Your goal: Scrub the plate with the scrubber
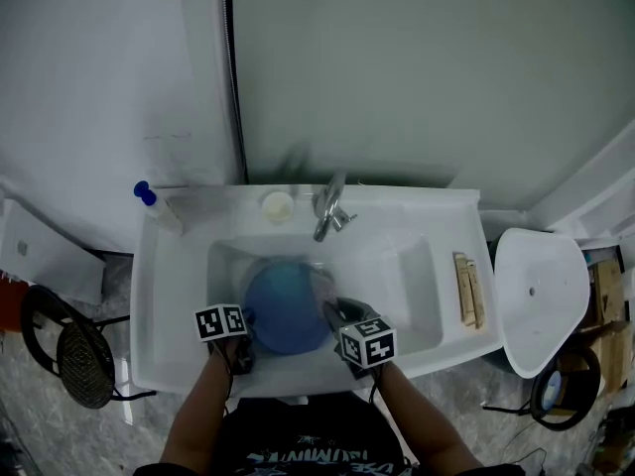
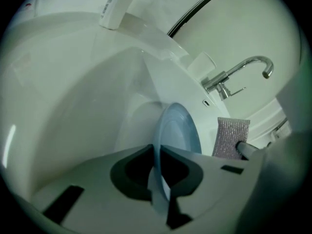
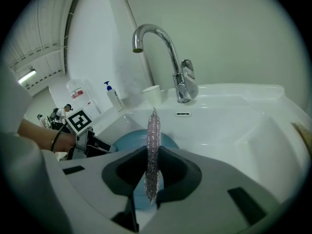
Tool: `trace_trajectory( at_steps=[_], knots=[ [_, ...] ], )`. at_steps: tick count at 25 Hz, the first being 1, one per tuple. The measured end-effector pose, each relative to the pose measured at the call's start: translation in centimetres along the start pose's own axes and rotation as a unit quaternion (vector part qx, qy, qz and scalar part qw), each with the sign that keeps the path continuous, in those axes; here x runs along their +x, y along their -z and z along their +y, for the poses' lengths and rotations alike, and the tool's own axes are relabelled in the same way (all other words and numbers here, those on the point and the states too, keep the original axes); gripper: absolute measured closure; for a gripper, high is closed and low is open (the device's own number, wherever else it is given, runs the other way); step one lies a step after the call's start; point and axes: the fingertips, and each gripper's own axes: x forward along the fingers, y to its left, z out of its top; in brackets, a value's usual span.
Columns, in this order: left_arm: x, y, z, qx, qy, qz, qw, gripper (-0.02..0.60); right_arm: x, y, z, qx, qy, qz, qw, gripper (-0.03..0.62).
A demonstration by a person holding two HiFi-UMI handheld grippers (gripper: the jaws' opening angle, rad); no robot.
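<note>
**Two grippers, one plate, one scrubber over the sink**

One blue plate (image 1: 285,305) is sitting in the basin of the single white sink (image 1: 169,305), nearer its front edge, with its round face turned up toward the head view. The left gripper (image 2: 156,150) is clamping the plate's rim at the near left, its jaws pressed together on the thin blue edge, so the plate is reaching away from those jaws toward the sink's back edge.

The right gripper (image 3: 152,150) is pinching one glittery silver scrubber (image 3: 154,126), which is standing edge-on between its closed jaws and rising above them. In the left gripper view the scrubber is hanging just beside the plate's right side; whether the two are touching cannot be told.

One chrome faucet (image 1: 329,206) is standing at the middle of the sink's back edge, with one small pale cup (image 1: 278,206) just to its left. One blue-capped bottle (image 1: 145,193) is sitting at the back left corner. Two slim wooden pieces (image 1: 468,288) are lying side by side along the right edge.

Each gripper is carrying one cube with black-and-white square markers. The print on the person's dark shirt and the bottle's label are showing, but neither can be read.
</note>
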Motion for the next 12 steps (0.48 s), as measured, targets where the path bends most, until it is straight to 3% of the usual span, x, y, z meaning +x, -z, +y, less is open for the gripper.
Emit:
trace_trajectory(
  at_steps=[6, 12],
  knots=[
    [-1.6, -0.2, -1.7, -0.011, 0.026, -0.021, 0.9994, 0.551, 0.8, -0.5, 1.4, -0.05, 0.005, 0.021, 0.999, 0.517],
    [-3.5, -0.8, -3.5, -0.015, 0.053, -0.045, 0.9975, 0.551, 1.5, -3.6, 1.8, -0.122, 0.046, 0.025, 0.991, 0.517]
  ],
)
